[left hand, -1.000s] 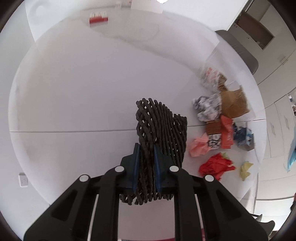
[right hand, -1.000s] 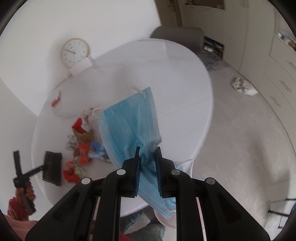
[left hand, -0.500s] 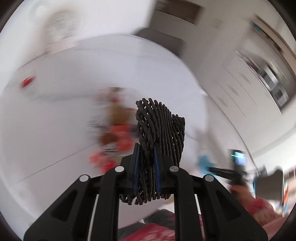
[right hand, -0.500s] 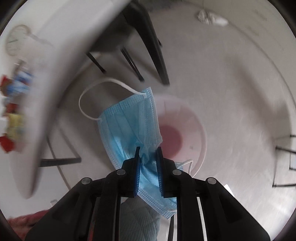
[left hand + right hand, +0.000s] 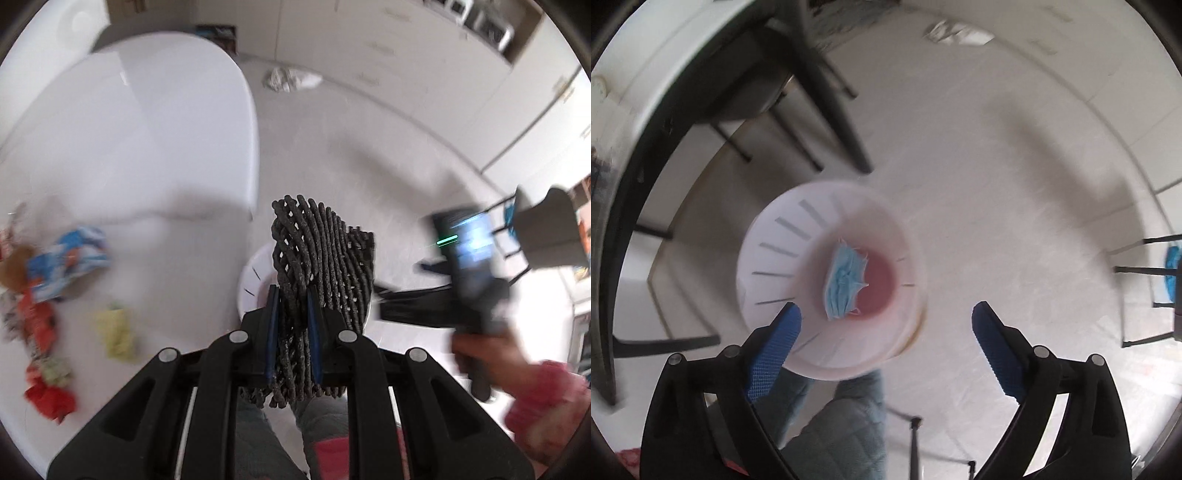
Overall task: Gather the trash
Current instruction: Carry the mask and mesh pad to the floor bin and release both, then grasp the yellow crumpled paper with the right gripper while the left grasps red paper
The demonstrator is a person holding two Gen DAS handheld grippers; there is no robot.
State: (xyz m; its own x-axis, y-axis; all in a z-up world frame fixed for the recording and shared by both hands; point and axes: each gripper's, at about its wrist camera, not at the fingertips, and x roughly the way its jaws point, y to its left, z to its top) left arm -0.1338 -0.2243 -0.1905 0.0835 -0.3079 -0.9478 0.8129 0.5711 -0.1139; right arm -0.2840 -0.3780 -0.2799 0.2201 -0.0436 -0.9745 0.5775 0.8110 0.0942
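My right tool [image 5: 882, 317] hangs released with its blue pads spread above the white bin [image 5: 783, 236] on the floor, the blue mask [image 5: 844, 284] lying crumpled inside it, while my left tool [image 5: 291, 314] is clenched on the dark woven mat [image 5: 325, 258] beside the desk [image 5: 147, 129].

I saw open air above the white bin [image 5: 783, 236], its mouth unblocked, only a blue mask [image 5: 844, 284] at the bottom; dark table legs [image 5: 827, 92] crowded its far left, bare floor [image 5: 1015, 184] lay right, my knee [image 5: 846, 424] sat just below
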